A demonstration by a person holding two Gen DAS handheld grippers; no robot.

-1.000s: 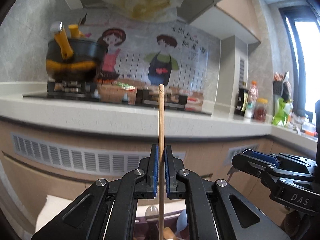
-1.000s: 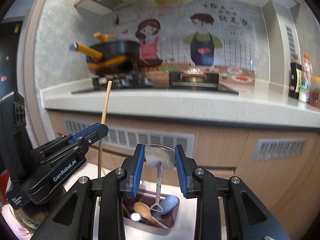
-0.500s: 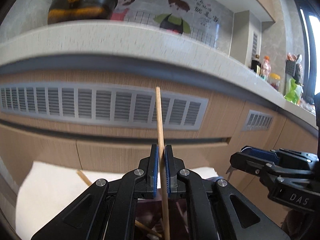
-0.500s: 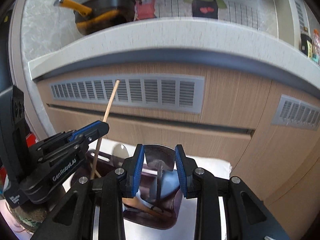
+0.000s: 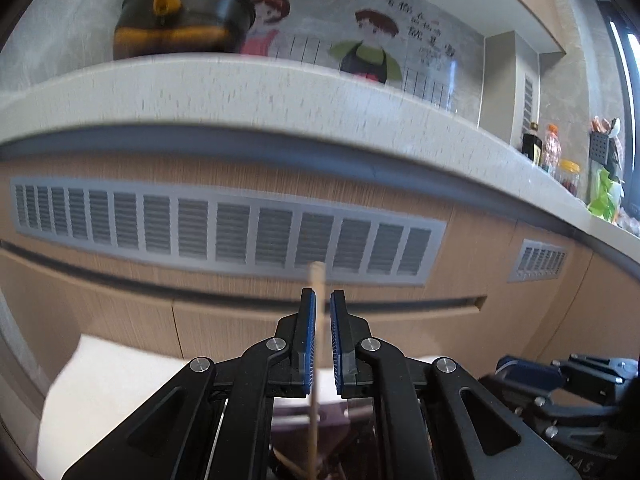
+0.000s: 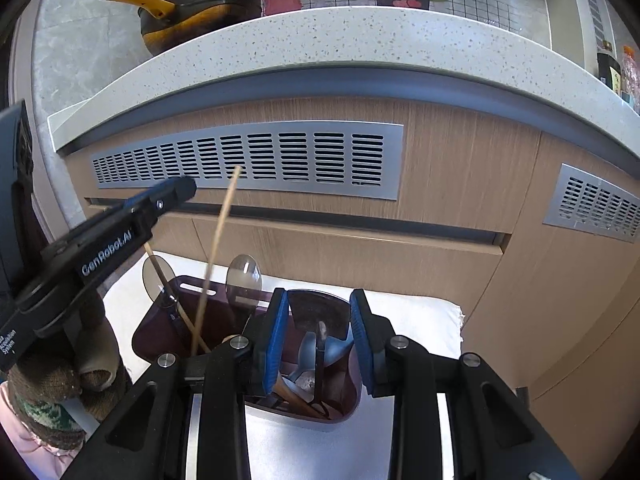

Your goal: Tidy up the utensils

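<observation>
A dark maroon utensil holder (image 6: 160,320) stands on a white cloth below both grippers. A wooden chopstick (image 6: 218,236) leans in its left compartment, free of the left gripper (image 5: 322,336), whose blue pads stand slightly apart with the chopstick (image 5: 315,344) loose between them. My right gripper (image 6: 319,340) is above the holder's right compartment, its pads apart. A metal spoon (image 6: 320,332) stands handle-down in that compartment between the pads, touching neither that I can see. Two clear-headed spoons (image 6: 244,276) and another chopstick (image 6: 176,300) stand in the holder.
A wooden cabinet front with a grey vent grille (image 6: 260,160) rises right behind the holder, under a speckled countertop (image 6: 360,40). A black and yellow pot (image 6: 200,4) sits on it. A white cloth (image 6: 420,312) covers the low surface. A gloved hand (image 6: 60,380) holds the left gripper.
Both grippers came down from counter height to the holder. The left gripper opened and the chopstick slid down into the holder. The right gripper opened and let the spoon drop in.
</observation>
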